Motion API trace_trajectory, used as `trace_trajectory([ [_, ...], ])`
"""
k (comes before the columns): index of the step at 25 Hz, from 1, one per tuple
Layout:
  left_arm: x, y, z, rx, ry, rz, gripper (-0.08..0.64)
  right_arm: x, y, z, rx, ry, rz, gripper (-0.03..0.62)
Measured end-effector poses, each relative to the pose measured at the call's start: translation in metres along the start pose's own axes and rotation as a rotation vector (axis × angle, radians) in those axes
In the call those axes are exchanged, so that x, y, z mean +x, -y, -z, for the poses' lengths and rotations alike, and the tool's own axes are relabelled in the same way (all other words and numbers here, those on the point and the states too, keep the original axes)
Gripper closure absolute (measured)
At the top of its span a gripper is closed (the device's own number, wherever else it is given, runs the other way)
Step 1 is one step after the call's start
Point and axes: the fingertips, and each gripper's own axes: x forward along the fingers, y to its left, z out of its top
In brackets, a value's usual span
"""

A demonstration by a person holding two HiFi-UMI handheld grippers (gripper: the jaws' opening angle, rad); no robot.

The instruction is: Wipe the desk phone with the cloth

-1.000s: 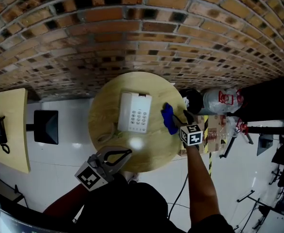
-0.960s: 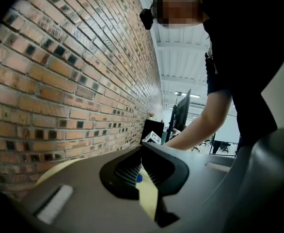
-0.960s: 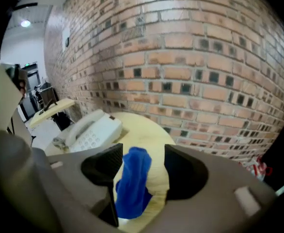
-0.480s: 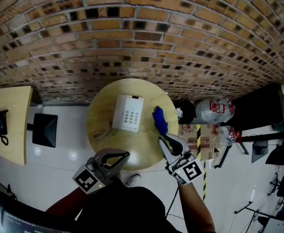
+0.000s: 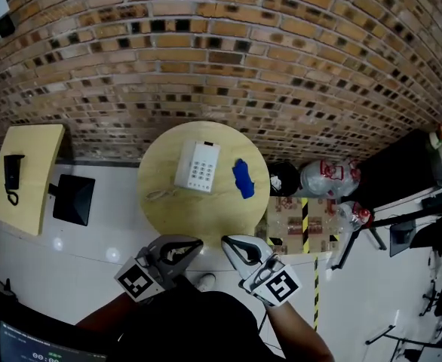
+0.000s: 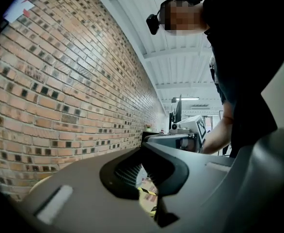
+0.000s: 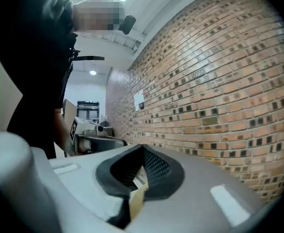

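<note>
Desk phone (image 5: 197, 166): a white set is seen lying flat on the far half of the round table (image 5: 206, 221). Its long axis runs near to far, with the far end leaning slightly right.
Phone face: the keypad is turned upward and sits on the right part of the body. A pale cord (image 5: 161, 194) is trailed off the near left corner onto the table top.
Cloth (image 5: 243, 179): a crumpled blue piece is left on the table just right of the phone, parted from it by a strip of bare wood. Its long axis also runs near to far. It is touched by neither gripper.
Left gripper (image 5: 197, 242): it is held off the near edge of the table, well apart from the phone, with its tips aimed at the table. In its own view (image 6: 143, 149) the jaws are seen brought together with nothing between them.
Right gripper (image 5: 225, 240): it is held beside the left one, also off the near edge. Its jaws have just been closing. In its own view (image 7: 143, 147) they are seen pressed together and empty.
Surroundings: a brick wall (image 5: 228, 66) is seen beyond the table. A second table (image 5: 32, 179) stands far to the left.
</note>
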Motion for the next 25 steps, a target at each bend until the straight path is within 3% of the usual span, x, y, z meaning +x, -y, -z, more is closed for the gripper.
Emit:
trace_trajectory([
  [12,-0.033,0.066,-0.015,0.076,0.037,-0.045,0.571,-0.034,-0.066,-0.024,-0.027,0.068,-0.024,0.591],
  [25,-0.045,0.074,-0.018,0.082,0.034,-0.056,0.571,-0.025,-0.086,-0.029,-0.005,0.040,-0.046,0.592],
])
